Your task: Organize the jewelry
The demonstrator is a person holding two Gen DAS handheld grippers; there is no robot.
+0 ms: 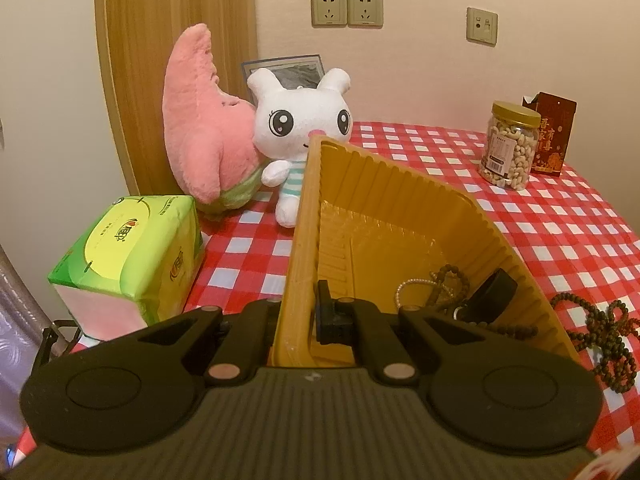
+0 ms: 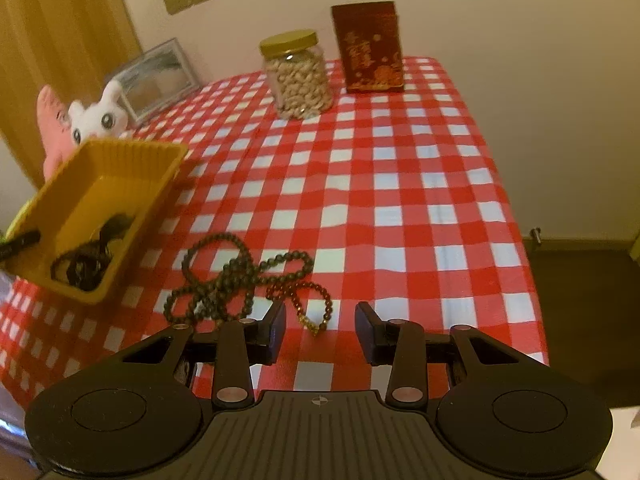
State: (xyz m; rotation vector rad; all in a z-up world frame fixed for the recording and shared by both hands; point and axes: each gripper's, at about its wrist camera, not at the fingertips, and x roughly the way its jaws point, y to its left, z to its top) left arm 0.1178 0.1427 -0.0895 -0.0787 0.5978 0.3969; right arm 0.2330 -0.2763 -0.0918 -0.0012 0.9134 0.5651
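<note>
Left claw [image 1: 298, 316] is clamped on the tilted tray [image 1: 400, 208] rim, some jewelry inside it; right claw [image 2: 320, 330] gapes empty, beads [image 2: 240, 276] on the surface [image 2: 400, 184] just ahead

Black tool [image 2: 320, 332], ribbed grey housing, copper rivets

The yellow tray [image 1: 400, 208] is formed of thin glossy plastic with ribbed walls. The checked tablecloth [image 2: 360, 184] shows a smooth, faintly textured finish. The dark bead strands [image 2: 224, 280] appear polished. Both plush toys [image 1: 296, 128] are covered in soft pile.
</note>
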